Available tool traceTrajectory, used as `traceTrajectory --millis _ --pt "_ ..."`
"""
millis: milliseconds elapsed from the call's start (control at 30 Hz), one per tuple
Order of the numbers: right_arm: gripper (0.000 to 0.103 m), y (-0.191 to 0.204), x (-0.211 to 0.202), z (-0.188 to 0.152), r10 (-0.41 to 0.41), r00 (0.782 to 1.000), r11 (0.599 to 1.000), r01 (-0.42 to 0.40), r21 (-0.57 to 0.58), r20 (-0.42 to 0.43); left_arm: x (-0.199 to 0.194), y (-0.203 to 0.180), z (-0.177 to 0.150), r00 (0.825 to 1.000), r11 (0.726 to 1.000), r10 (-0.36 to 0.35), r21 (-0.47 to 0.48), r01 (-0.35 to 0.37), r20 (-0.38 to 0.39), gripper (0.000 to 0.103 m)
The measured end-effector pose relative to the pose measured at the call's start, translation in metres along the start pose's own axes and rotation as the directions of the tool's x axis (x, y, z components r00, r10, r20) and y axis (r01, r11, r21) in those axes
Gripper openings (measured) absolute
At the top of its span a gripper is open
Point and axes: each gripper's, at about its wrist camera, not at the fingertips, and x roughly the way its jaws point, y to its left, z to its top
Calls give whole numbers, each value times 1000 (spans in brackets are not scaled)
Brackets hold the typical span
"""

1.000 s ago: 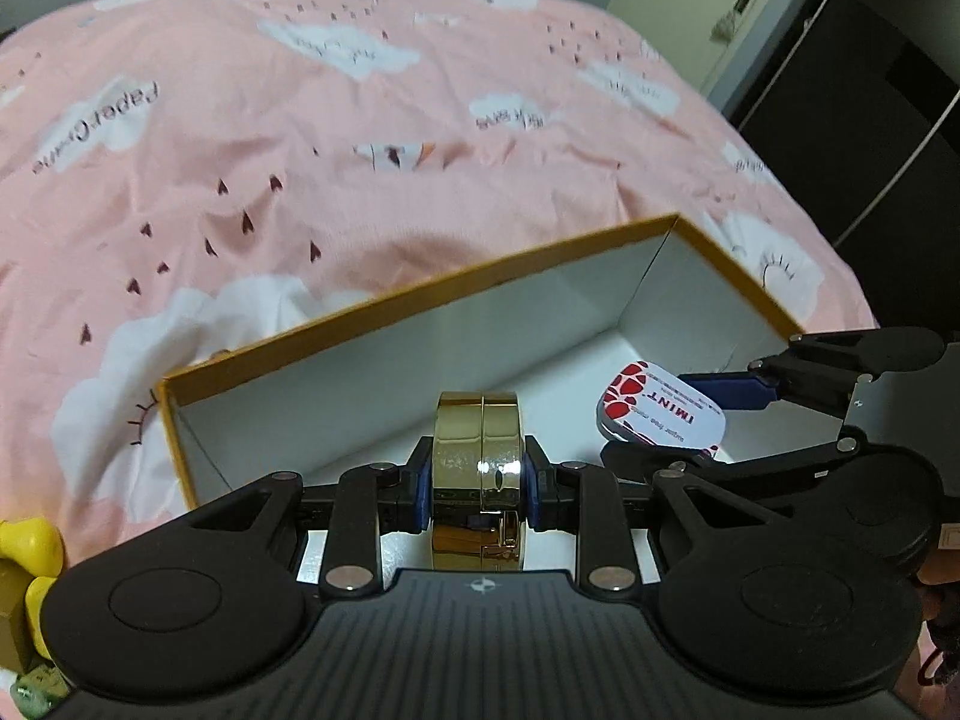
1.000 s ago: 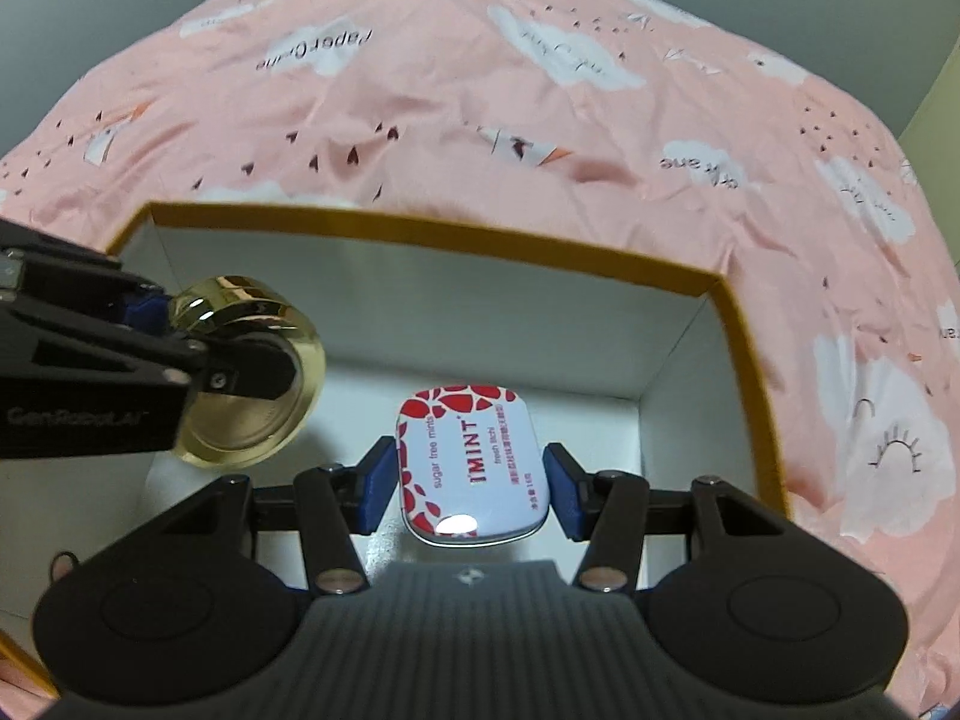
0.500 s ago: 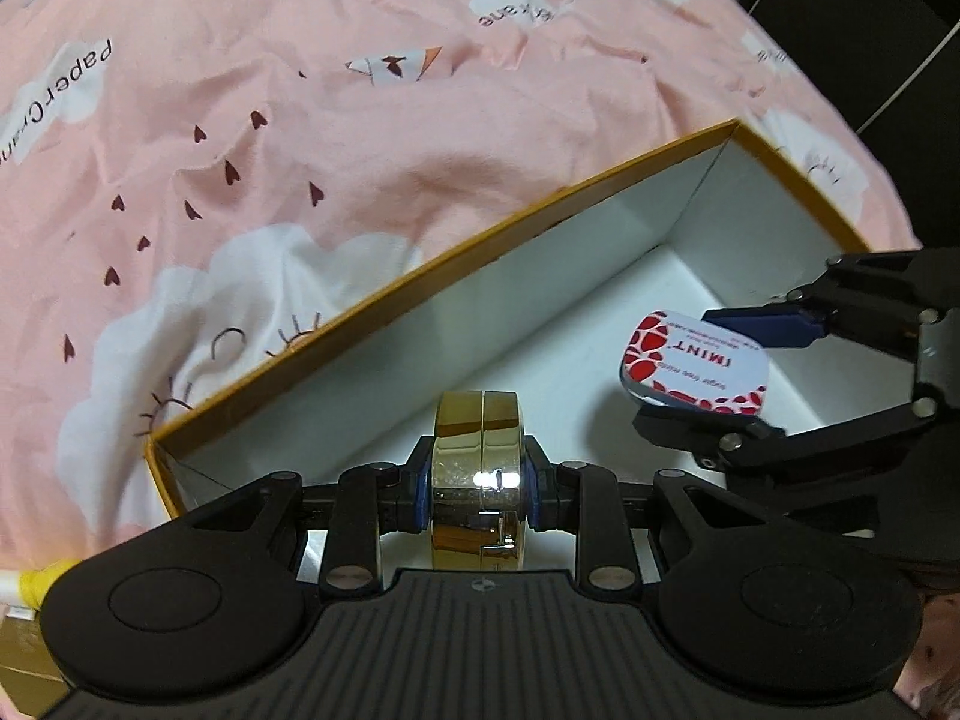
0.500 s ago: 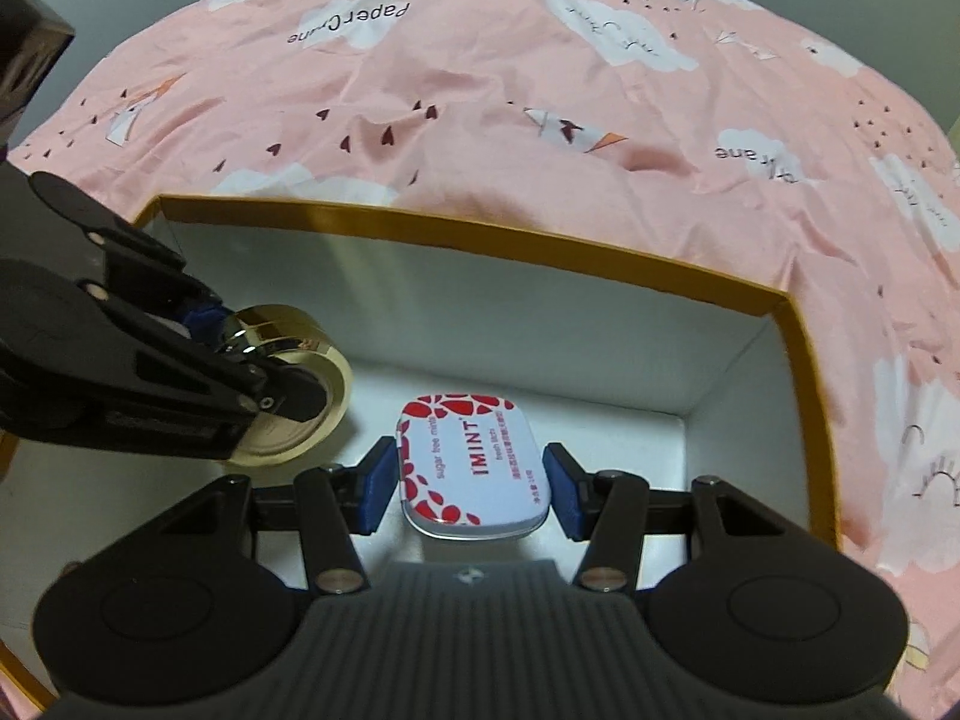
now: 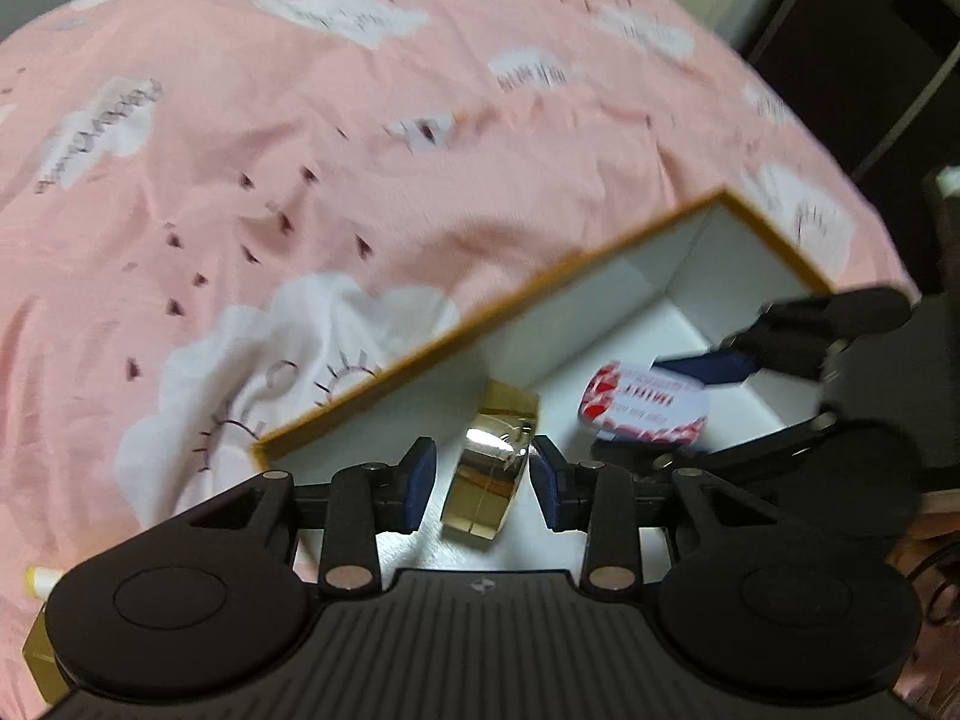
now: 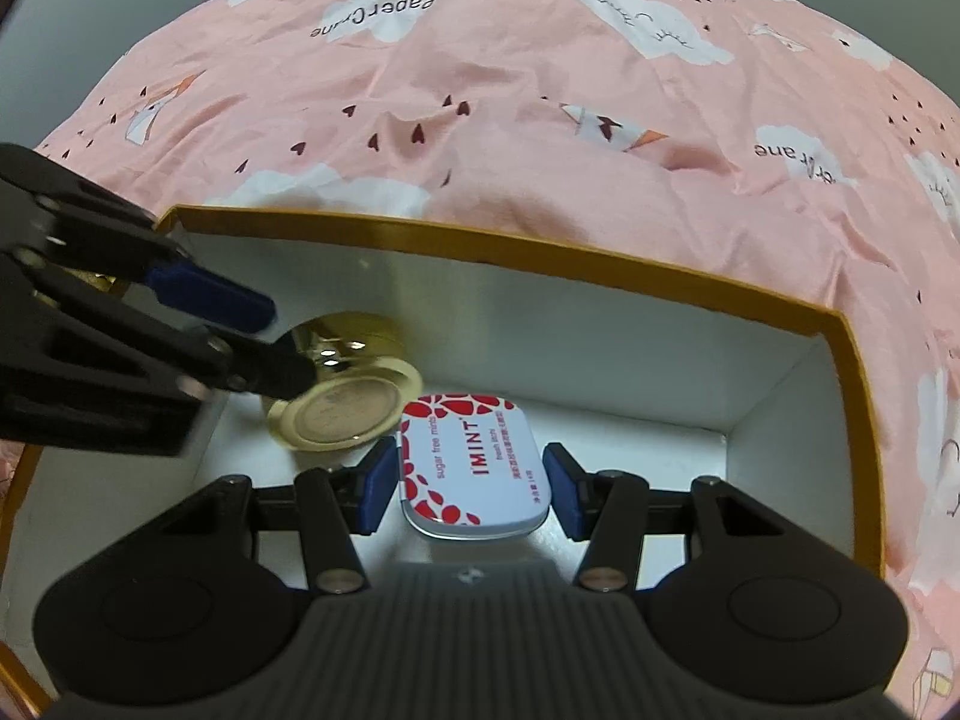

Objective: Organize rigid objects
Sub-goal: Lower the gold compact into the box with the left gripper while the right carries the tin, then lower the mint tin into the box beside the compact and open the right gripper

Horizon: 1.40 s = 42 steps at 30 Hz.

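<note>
L wrist view: left gripper (image 5: 480, 477) spread wide, blue pads (image 5: 418, 483) clear of gold round tin (image 5: 492, 471) on both sides, nothing gripped. Tin tilted, sitting betw the pads inside white box w/ gold rim (image 5: 480, 324), close to near-left corner; can't tell whether resting on floor or mid-drop, frame blurred. Further right in same box, red-and-white mint tin (image 5: 642, 405) lying flat, w/ right gripper (image 5: 780, 372) just beside it, one blue pad above tin's far edge. Box lying on pink bedsheet w/ cloud print (image 5: 300, 150). Yellow item (image 5: 39, 579) poking in at lower-left edge, too cut off to ID

R wrist view: right gripper (image 6: 471, 489) opened up, pads (image 6: 378, 483) standing off either side of mint tin (image 6: 474, 465), small gaps visible, so no hold. Mint tin flat on white box floor, label "IMINT" readable, roughly mid-box twd near side. Gold round tin (image 6: 345, 393) just left of it, tipped so flat face shows, nearly touching mint tin's upper-left corner; contact not certain. Left gripper (image 6: 240, 324) coming in fr left, its fingers parted over gold tin. Gold rim of box (image 6: 600, 258) running round back and right, pink sheet (image 6: 540, 90) beyond
</note>
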Motion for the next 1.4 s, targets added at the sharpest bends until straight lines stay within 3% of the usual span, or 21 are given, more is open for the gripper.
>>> traceTrajectory --millis 167,300,400,433,733,1000,1400 --pt "52 12 7 12 -34 999 999 34 -35 9 -34 23 -10 992 993 29 -113 -15 127 43" --pt "51 19 12 19 -59 998 996 60 -72 17 -49 40 -20 981 979 57 -201 -20 184 43" --pt "36 21 19 23 -39 999 997 39 -72 6 -52 50 -29 978 966 51 -258 3 204 43" --pt "20 22 21 24 -24 1000 997 24 -72 3 -52 52 -32 977 962 43 -273 16 208 43" --pt "18 41 32 28 69 997 996 -70 -51 -26 -48 63 -58 976 934 6 -350 72 218 37" --pt "18 39 36 31 44 999 999 -44 -9 -23 -40 64 -63 979 926 -11 -367 88 205 33" --pt "35 19 36 24 -26 999 998 29 56 -45 -37 60 -64 981 927 -21 -364 92 195 33"
